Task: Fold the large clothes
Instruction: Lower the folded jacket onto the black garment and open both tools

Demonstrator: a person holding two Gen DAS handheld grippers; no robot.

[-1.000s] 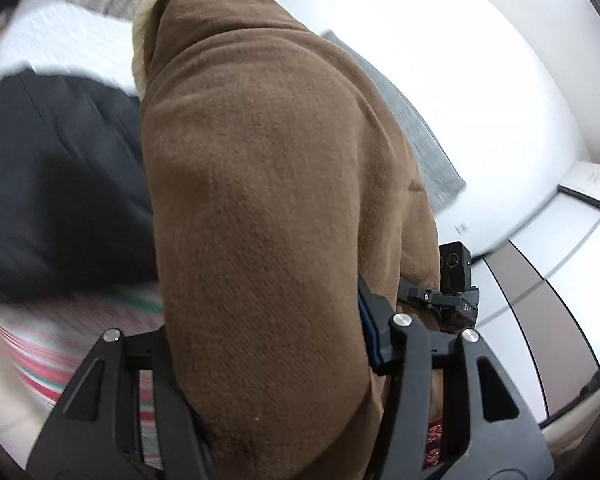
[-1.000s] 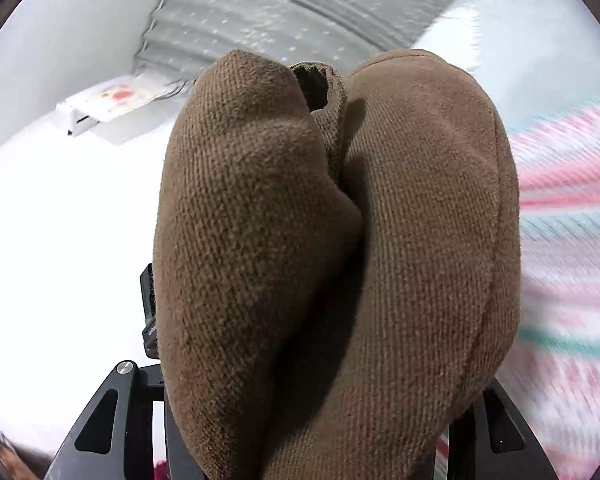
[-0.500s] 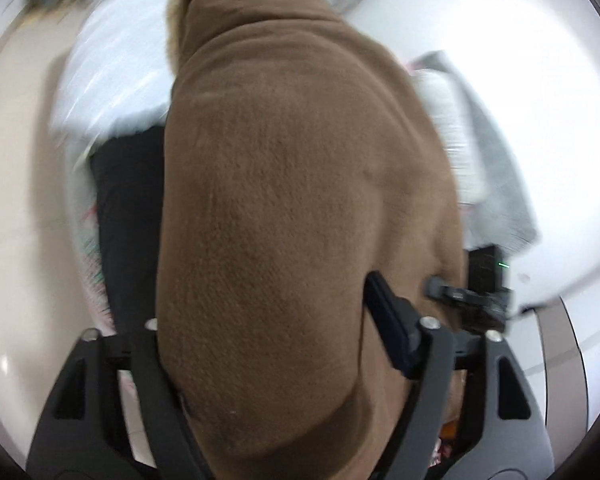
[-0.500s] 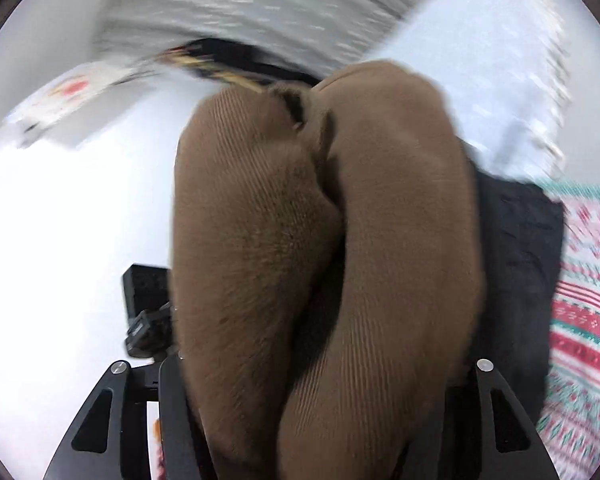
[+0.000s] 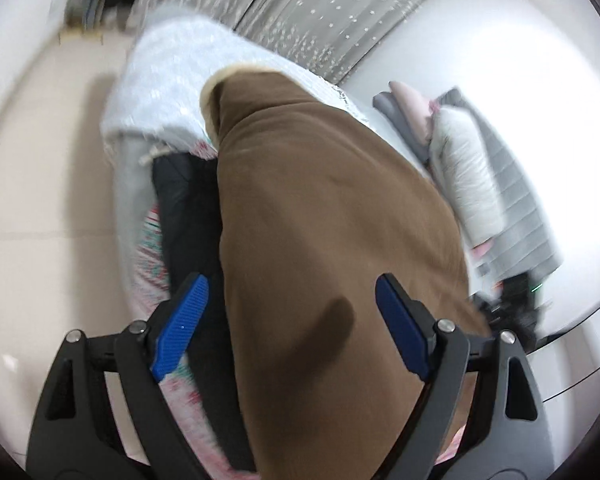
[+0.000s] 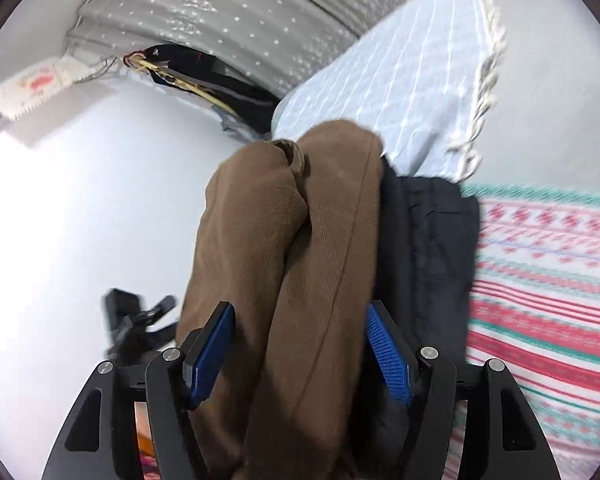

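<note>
A folded brown garment [image 5: 320,220] with a cream lining edge lies between the fingers of my left gripper [image 5: 291,284], which stands open; both blue pads [image 5: 180,332] show bare, and there is a gap on the left side. In the right wrist view the same brown garment [image 6: 292,220] lies bunched in two rolls between the fingers of my right gripper [image 6: 300,308], whose jaws are opening; its blue pads [image 6: 388,352] show beside the cloth. The garment rests on a folded dark garment [image 6: 428,240].
A red, green and white patterned blanket [image 6: 540,280] lies under the clothes, with a pale blue striped blanket [image 6: 412,80] beyond. Grey and white padded jackets [image 5: 472,168] are stacked at the right. A starred curtain [image 5: 320,12] hangs behind, and beige floor [image 5: 40,200] is at the left.
Both grippers carried the brown garment down onto the dark garment and opened; their blue pads, hidden by cloth before, now show. The bed and curtain have swung into view.
</note>
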